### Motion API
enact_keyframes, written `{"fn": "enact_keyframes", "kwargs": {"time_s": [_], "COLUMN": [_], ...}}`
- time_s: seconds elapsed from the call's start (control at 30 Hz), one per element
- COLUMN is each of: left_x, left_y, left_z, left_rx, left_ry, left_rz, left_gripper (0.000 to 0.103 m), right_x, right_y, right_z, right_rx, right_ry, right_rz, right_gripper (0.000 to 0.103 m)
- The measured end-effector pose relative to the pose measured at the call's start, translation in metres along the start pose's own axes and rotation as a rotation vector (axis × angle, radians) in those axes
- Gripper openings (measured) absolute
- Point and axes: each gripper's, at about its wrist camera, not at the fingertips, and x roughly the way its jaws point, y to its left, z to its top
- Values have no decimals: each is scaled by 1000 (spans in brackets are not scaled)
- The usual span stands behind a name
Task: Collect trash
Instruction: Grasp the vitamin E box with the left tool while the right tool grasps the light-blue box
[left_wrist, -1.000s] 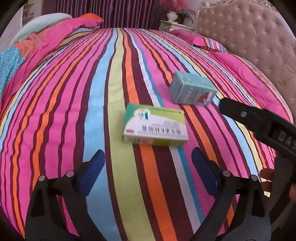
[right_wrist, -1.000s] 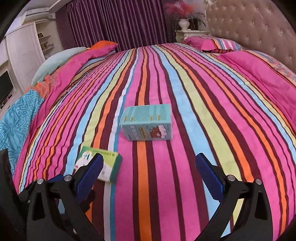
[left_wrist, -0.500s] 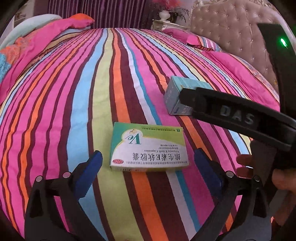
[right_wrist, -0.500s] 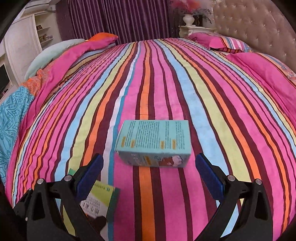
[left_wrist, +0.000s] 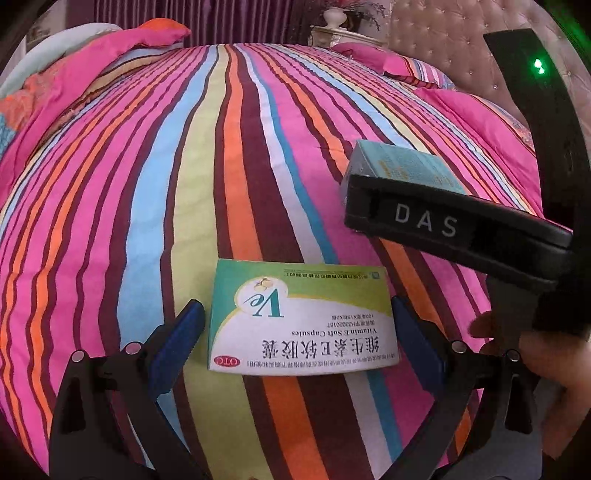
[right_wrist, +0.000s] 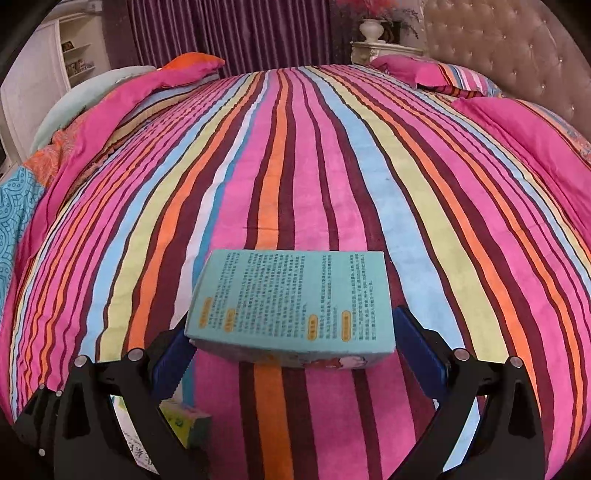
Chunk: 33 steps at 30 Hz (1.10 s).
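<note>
A green and white medicine box (left_wrist: 301, 319) lies flat on the striped bedspread (left_wrist: 184, 184). My left gripper (left_wrist: 295, 325) is open around it, one blue pad at each short end, with a thin gap on the left side. A teal box (right_wrist: 291, 306) lies further right on the bed, and my right gripper (right_wrist: 291, 343) stands open with this box between its pads. In the left wrist view the right gripper's black body (left_wrist: 454, 225) hides most of the teal box (left_wrist: 402, 166). A corner of the green box (right_wrist: 184, 417) shows under the right gripper's left finger.
A person's hand (left_wrist: 554, 369) holds the right gripper. Pink pillows (right_wrist: 424, 74) lie by the tufted headboard (right_wrist: 517, 55). Folded bedding (right_wrist: 110, 96) is piled at the far left. Behind are a purple curtain (right_wrist: 221, 33), a nightstand with a vase (right_wrist: 373, 33) and a white cabinet (right_wrist: 44, 74).
Both grippers have come forward and down over the bed. Each box now sits between a pair of jaws. The right gripper's body has slid into the left wrist view, covering the teal box.
</note>
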Motion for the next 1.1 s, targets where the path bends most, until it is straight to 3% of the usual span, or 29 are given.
{"fn": "enact_keyframes", "kwargs": {"time_s": [0.13,0.23,0.77,1.1], "left_x": [3,4,-9,-50], "left_y": [-1,-1,-5,-15], "left_z": [1,2,-1,-20], "left_rx": [14,20,2,1], "left_ry": [4,2,6,-12], "left_rz": [0,0,16,28], "left_gripper": [90,87,87,87], "right_x": [1,2,-30,-75], "right_y": [5,7,-11,-25], "right_z": [1,0,-14,-36], "right_rx": [-44,-66,-61,-68], "right_ry": [-3,13,7,4], "right_rz": [-20,-27,-26,-42], "right_gripper": [94,84,83,83]}}
